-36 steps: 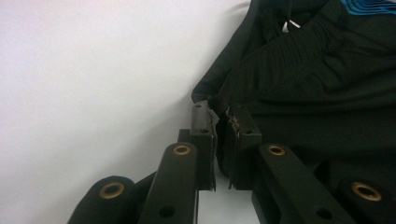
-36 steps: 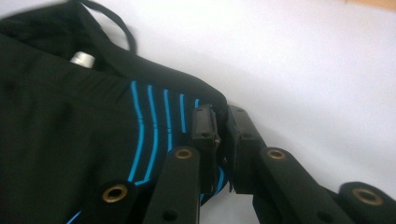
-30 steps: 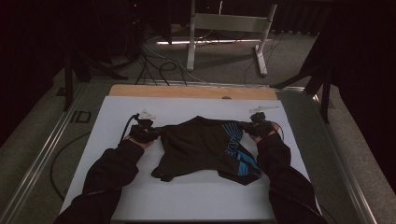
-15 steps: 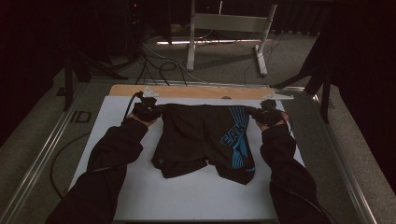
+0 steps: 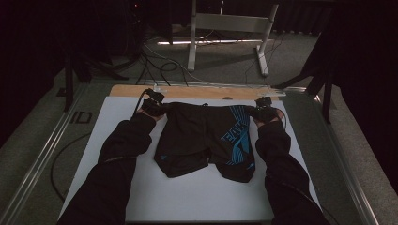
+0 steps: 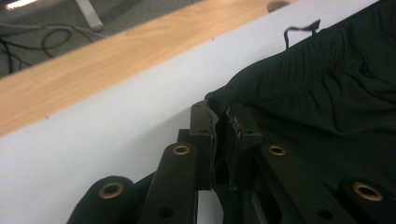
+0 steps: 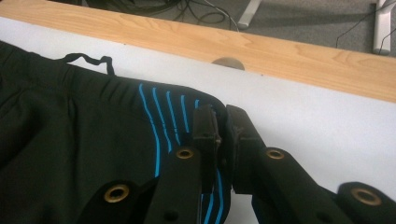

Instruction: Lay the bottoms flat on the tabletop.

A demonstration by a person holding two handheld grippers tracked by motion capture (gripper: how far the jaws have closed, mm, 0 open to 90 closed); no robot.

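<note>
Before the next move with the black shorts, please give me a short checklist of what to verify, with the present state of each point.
1. Left hand-held gripper shut on the waistband corner of the shorts: ok.
2. Right hand-held gripper shut on the other waistband corner: ok.
3. Waistband stretched straight between both: ok.
4. Shorts lying flat on the white mat: not ok, leg hems uneven.
5. Drawstring free of the jaws: ok.

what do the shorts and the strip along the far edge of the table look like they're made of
Shorts: thin black knit, probably synthetic sportswear, matte, with a ribbed gathered waistband and blue printed lines. Far strip: light wood or wood-look laminate; grain streaks show, smooth finish.
</note>
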